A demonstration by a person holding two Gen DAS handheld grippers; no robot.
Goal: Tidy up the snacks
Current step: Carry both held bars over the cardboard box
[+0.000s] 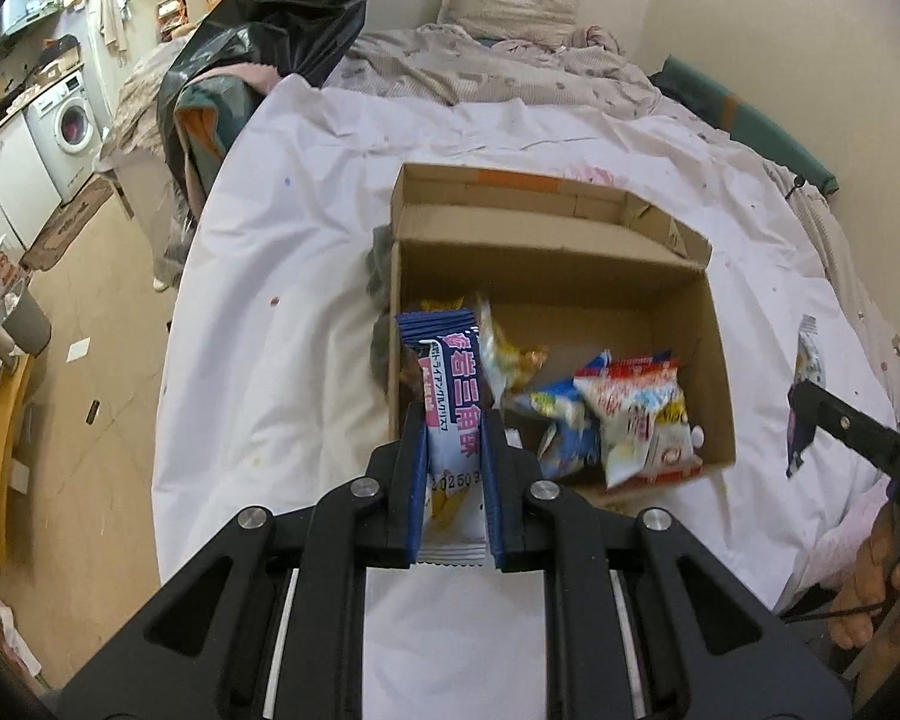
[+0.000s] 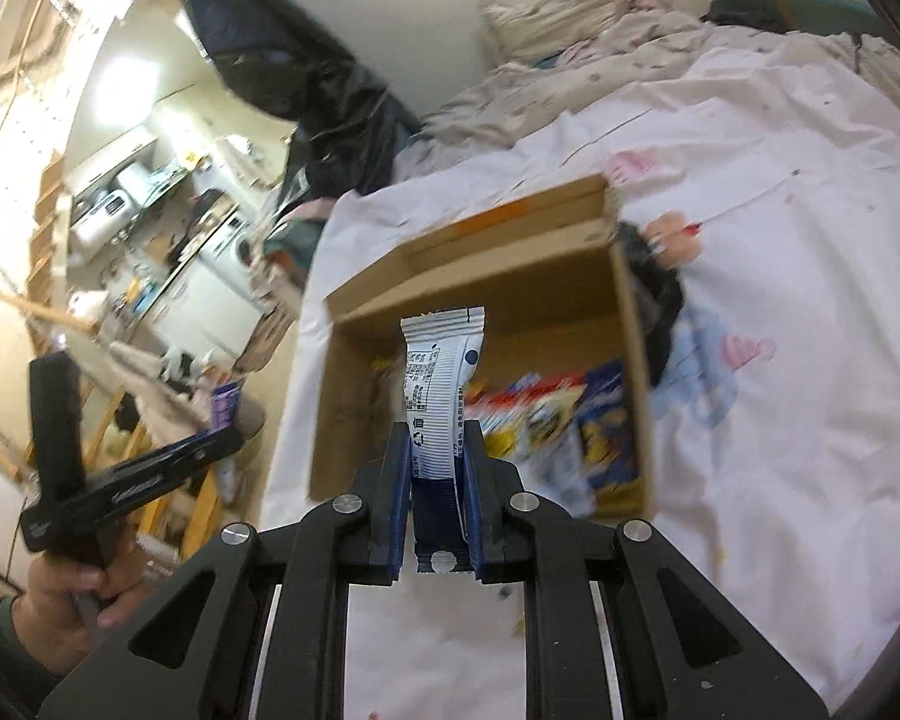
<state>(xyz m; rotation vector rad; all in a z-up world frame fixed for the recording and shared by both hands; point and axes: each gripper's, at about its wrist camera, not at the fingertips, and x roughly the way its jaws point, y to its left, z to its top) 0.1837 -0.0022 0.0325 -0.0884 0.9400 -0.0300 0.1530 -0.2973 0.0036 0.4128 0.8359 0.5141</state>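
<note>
We have two tongs, each clenched on one snack. Left tongs (image 1: 453, 450) grip a blue-and-pink packet (image 1: 450, 384), long axis running straight out along the fingers, far end over the box's (image 1: 714, 324) near-left corner. Right tongs (image 2: 435, 456) grip a white-and-navy packet (image 2: 441, 372), also lengthwise along the fingers, its far end hanging over the box opening (image 2: 630, 360). The box sits open-topped on the bed sheet (image 1: 282, 312), roughly mid-bed; more snacks (image 1: 630, 414) are piled in its near part toward the right wall, while the far part looks bare. A cardboard flap or divider crosses the far end. One loose packet (image 1: 807, 354) lies on the sheet right of the box, apart from it. In the left view the right tool (image 1: 852, 426) shows at the right edge, well clear of the box; in the right view the left tool (image 2: 126, 480) and the hand holding it (image 2: 66, 594) show low at left, off the bed's left edge. We judge both packets are mid-carry above the box, with the drop not yet done. The box lies ahead and below for both; which hand is nearer we cannot tell. There is open room in the far and left part of the box; the walls are low and the sheet is free all round.
</note>
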